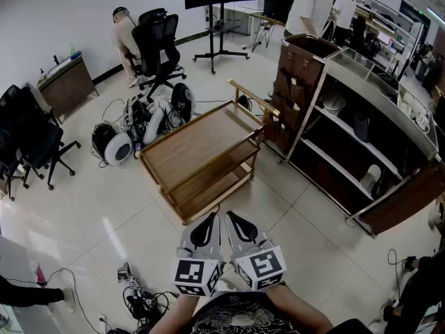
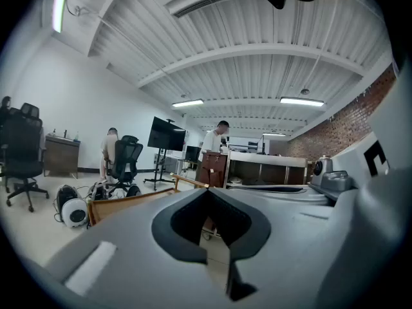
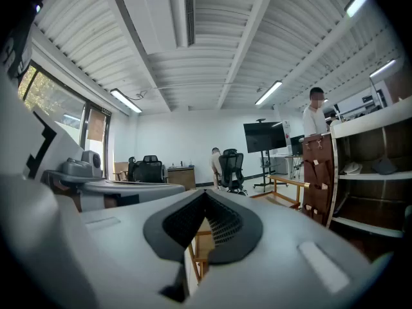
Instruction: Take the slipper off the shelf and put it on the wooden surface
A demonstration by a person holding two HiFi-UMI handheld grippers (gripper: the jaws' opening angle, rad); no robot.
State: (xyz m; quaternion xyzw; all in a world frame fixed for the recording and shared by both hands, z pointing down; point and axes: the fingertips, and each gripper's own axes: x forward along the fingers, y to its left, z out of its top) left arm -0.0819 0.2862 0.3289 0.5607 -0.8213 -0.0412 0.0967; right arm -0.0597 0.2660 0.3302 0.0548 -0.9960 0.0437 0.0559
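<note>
Closed and empty, the left tongs (image 1: 211, 221) and right tongs (image 1: 233, 220) hung level, well apart from the shelf (image 1: 361, 127), seemingly poised before approaching.

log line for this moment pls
phase: before reach | left claw: shut, empty | right claw: shut, empty | both side by side, facing wooden cart | shelf: not reached yet

My left gripper (image 1: 208, 225) and right gripper (image 1: 236, 223) sit side by side; the wooden table (image 1: 198, 148) stands ahead of them, the shelf (image 1: 379, 97) to its right
</note>
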